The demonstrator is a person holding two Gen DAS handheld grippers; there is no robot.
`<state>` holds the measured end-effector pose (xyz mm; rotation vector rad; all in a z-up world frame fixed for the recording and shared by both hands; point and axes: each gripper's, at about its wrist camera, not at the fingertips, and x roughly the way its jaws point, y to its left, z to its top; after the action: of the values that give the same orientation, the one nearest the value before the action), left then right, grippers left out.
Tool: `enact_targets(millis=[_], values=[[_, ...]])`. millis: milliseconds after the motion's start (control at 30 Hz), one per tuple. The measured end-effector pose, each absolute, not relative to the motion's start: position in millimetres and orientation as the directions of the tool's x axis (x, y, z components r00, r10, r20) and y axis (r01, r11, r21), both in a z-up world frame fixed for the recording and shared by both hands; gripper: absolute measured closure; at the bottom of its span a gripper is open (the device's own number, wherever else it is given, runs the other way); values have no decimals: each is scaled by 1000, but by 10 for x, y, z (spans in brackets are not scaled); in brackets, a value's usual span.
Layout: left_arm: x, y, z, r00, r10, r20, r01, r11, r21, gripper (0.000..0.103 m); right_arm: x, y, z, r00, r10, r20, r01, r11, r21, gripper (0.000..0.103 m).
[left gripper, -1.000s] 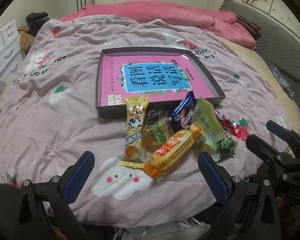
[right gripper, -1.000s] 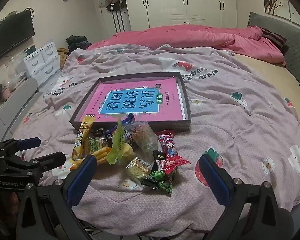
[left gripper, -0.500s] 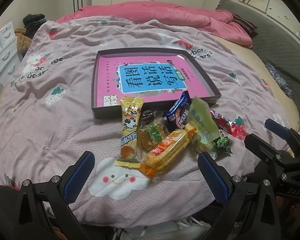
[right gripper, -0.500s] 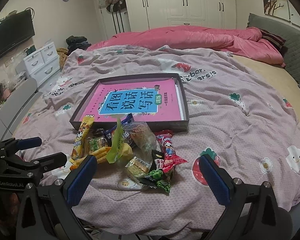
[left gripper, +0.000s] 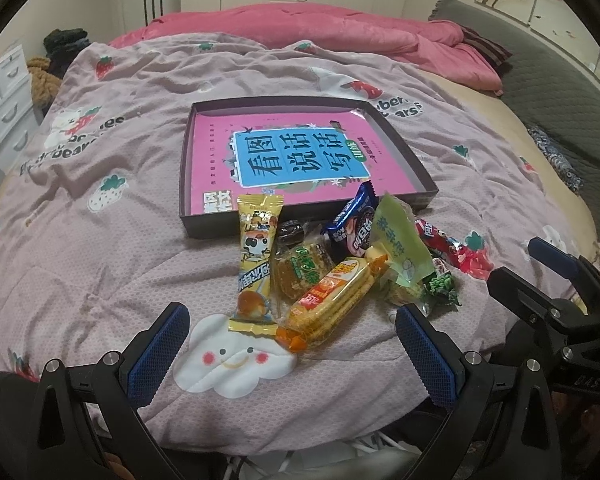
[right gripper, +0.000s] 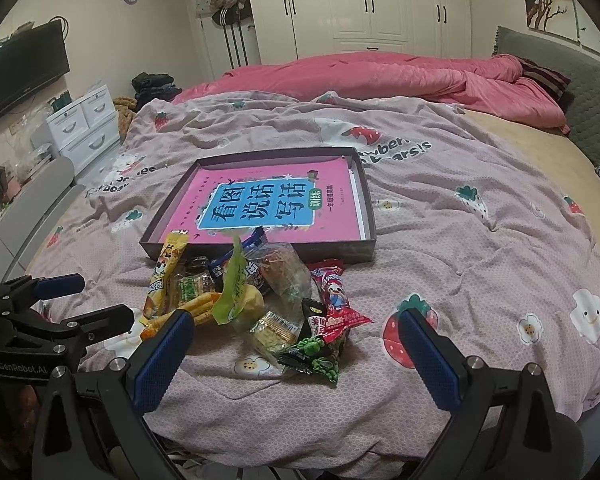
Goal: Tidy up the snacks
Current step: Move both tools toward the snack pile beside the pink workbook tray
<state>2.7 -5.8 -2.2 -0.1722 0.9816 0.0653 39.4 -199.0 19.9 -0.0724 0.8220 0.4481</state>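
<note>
Glossy plastic snack wrappers (left gripper: 336, 276); matt, probably cotton quilt (left gripper: 100, 264).

Home bedroom: bed (right gripper: 480, 216), pink duvet (right gripper: 380, 76), white wardrobe (right gripper: 364, 4).

- Right hand-held gripper (right gripper: 292, 354) gapes wide above the bed (right gripper: 480, 248).
- Snack pile (right gripper: 256, 296) lies just before the dark tray (right gripper: 370, 216) holding a pink book (right gripper: 268, 204).
- Left hand-held gripper (right gripper: 92, 300) enters at left.

left gripper (left gripper: 292, 354): jaws wide apart | right gripper (right gripper: 296, 354): jaws wide apart
</note>
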Motion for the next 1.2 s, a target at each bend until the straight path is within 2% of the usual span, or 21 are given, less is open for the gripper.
enact_targets(millis=[1200], values=[[121, 308, -148, 509, -15, -861, -202, 970, -136, 0, 580, -2094, 83, 568, 358, -741, -367, 916, 162, 0]])
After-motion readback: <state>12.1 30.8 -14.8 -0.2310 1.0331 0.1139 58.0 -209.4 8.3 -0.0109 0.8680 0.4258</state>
